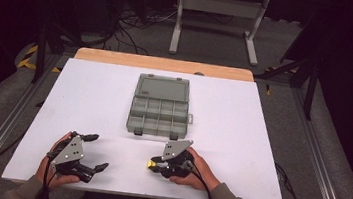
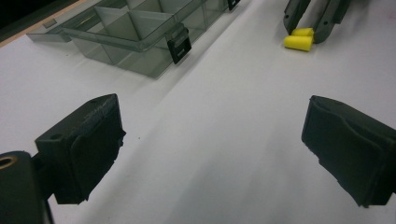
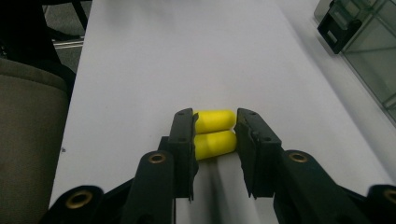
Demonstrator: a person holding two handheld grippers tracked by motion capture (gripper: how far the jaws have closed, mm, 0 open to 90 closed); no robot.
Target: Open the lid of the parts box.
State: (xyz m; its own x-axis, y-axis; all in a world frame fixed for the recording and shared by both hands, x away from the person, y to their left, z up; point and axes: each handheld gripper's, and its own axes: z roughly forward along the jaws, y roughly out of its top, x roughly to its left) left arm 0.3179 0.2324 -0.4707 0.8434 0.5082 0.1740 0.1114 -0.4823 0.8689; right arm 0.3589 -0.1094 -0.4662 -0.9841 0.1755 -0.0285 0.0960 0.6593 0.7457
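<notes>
Right gripper (image 3: 214,135) jaws clenched on two yellow earplugs (image 3: 214,135) lying on the worktop (image 1: 240,137) just before the open organizer box (image 1: 159,112), likely bound for a compartment; left gripper (image 2: 212,144) jaws released, idle.

Earplugs (image 3: 214,133): matt yellow foam. Organiser box (image 1: 159,106): glossy translucent grey plastic. Bench (image 1: 240,137): smooth matt white surface, wooden far edge.

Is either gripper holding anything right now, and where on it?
The right gripper has its jaws closed on two yellow foam earplugs, lying side by side on the table, pinched end to end. The left gripper is open and holds nothing.
</notes>
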